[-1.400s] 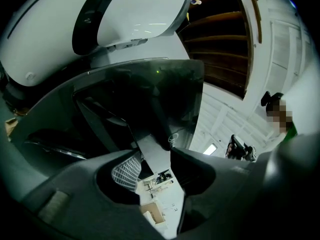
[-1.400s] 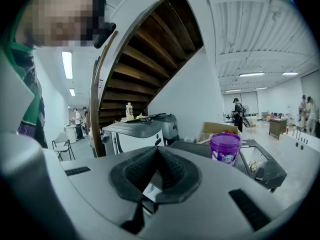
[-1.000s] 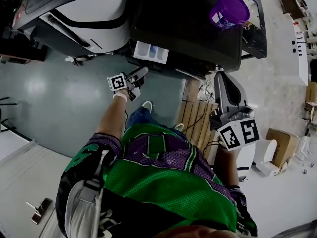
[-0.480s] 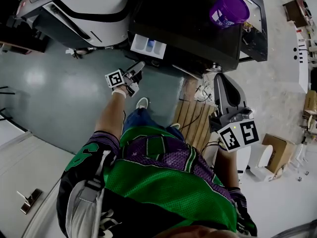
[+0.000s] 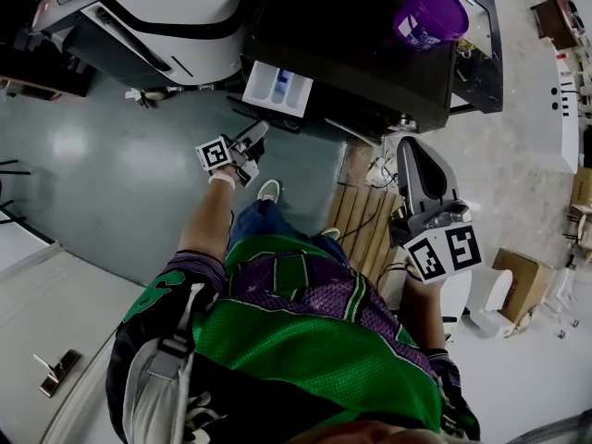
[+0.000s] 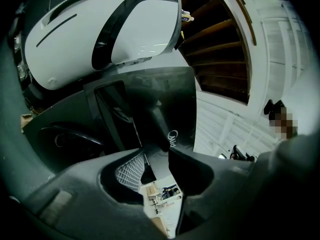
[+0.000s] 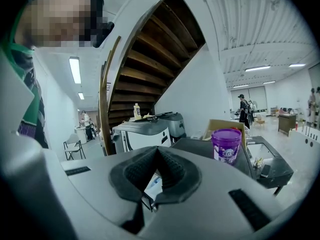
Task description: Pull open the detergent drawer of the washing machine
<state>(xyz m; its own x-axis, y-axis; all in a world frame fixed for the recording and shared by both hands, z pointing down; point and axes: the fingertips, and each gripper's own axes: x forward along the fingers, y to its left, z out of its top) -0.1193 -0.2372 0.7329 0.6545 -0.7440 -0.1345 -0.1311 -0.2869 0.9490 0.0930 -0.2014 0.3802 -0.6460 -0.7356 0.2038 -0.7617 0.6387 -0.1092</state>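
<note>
- The drawer (image 5: 277,87) already stands out of the front of the black machine (image 5: 361,54), near the left end of the front in the head view. Its white inside, with a blue part, is open to view from above.
- The left gripper (image 5: 260,135) is just in front of the drawer and a little below it, pointing at the machine. Its jaws are partly open and the pads (image 6: 127,171) press on nothing. A thin dark edge shows in the gap, but what it belongs to cannot be told.
- The right gripper (image 5: 409,148) is well off to the right, past the machine's corner. Its fingertips are together and it holds nothing.
- The pull looks largely done, so the step in hand is probably either a last bit of travel or a clean retreat.
- If more travel is wanted, the left jaws should take the drawer's front lip squarely, near its middle, before any pull. A grip at one corner would likely skew the drawer in its guides.
- The pull should run straight out along the drawer's own line, level and slow. It should stop at the first firm resistance, since such drawers usually have an end stop.
- If the drawer is out far enough, the left gripper should back straight away, taking care not to catch the lip from beneath.
- The purple tub (image 5: 430,14) on top of the machine is well apart from the drawer, but a jerk could shake it. The right gripper does best to keep clear.
</note>
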